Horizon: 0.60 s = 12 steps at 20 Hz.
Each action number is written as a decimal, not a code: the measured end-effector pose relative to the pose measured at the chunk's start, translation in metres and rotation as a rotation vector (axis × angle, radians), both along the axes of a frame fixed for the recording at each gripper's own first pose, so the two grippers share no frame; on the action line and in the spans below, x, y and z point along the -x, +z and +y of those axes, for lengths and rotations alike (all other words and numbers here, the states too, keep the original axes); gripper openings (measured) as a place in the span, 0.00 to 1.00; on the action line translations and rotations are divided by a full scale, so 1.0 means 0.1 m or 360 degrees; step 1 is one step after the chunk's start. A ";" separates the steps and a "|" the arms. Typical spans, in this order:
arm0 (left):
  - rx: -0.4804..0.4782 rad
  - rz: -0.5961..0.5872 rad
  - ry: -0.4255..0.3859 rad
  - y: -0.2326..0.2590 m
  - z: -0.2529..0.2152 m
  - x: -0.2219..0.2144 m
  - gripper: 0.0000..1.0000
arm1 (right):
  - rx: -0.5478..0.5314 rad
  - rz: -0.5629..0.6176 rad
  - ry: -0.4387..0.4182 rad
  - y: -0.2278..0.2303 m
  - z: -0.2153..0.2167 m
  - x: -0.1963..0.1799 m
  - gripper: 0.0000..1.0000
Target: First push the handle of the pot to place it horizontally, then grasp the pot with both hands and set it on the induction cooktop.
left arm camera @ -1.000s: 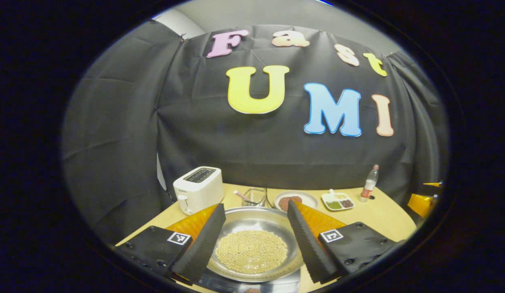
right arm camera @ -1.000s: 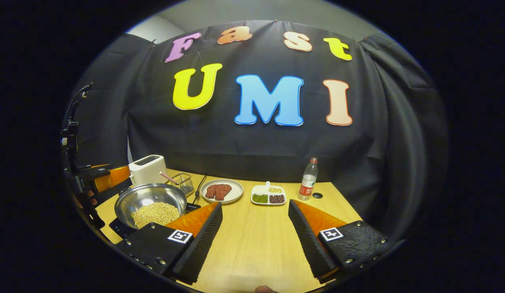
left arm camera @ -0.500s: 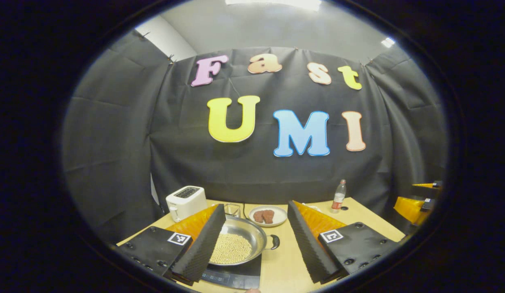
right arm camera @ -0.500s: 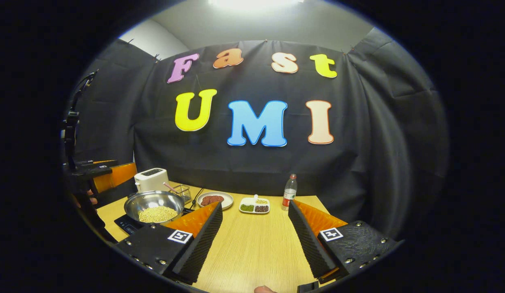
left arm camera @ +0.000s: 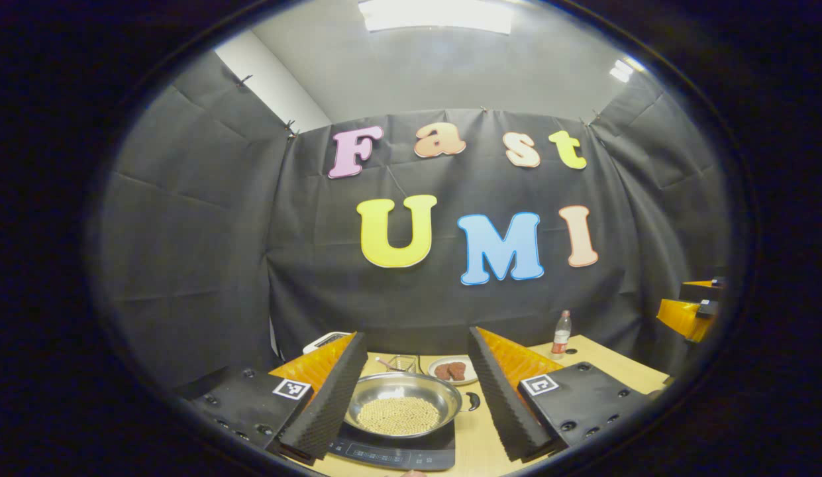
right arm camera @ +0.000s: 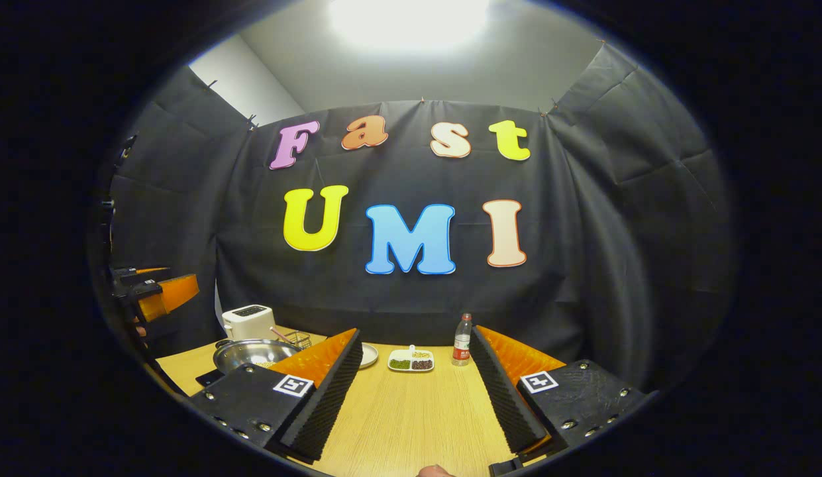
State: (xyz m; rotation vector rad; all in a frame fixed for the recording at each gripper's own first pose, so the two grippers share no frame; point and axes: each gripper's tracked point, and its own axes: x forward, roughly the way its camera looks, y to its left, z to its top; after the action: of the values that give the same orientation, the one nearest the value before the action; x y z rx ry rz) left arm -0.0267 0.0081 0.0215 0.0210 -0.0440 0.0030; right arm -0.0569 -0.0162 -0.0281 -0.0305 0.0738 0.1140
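A steel pot (left arm camera: 403, 401) with pale beans in it sits on the black induction cooktop (left arm camera: 397, 452). Its small black side handle (left arm camera: 473, 400) lies level, pointing right. My left gripper (left arm camera: 411, 411) is open, held back and above the pot, which shows between its fingers. In the right gripper view the pot (right arm camera: 250, 352) stands at the left on the cooktop (right arm camera: 208, 378). My right gripper (right arm camera: 417, 407) is open over bare tabletop, well to the right of the pot. The other gripper (right arm camera: 160, 297) hangs at the far left there.
Behind the pot stand a white toaster (right arm camera: 249, 321), a small wire basket (left arm camera: 401, 362) and a plate of meat (left arm camera: 453, 370). A divided dish (right arm camera: 411, 360) and a bottle (right arm camera: 460, 340) stand at the back of the wooden table (right arm camera: 411, 424). The other gripper (left arm camera: 689, 311) hangs at the right.
Both grippers have drawn back and up from the pot, which stays on the cooktop. The table looks smaller and lower in both views. Both stay open.
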 end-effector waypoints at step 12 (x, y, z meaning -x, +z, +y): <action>0.0015 -0.0076 0.0049 0.01 0.08 0.32 1.00 | -0.0048 -0.0043 -0.0043 0.17 0.03 0.08 0.98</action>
State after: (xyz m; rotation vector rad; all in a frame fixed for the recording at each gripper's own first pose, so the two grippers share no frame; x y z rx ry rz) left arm -0.0590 0.0164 0.0223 0.0125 -0.0911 0.0345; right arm -0.0648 -0.0135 -0.0111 -0.0012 0.0455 0.0874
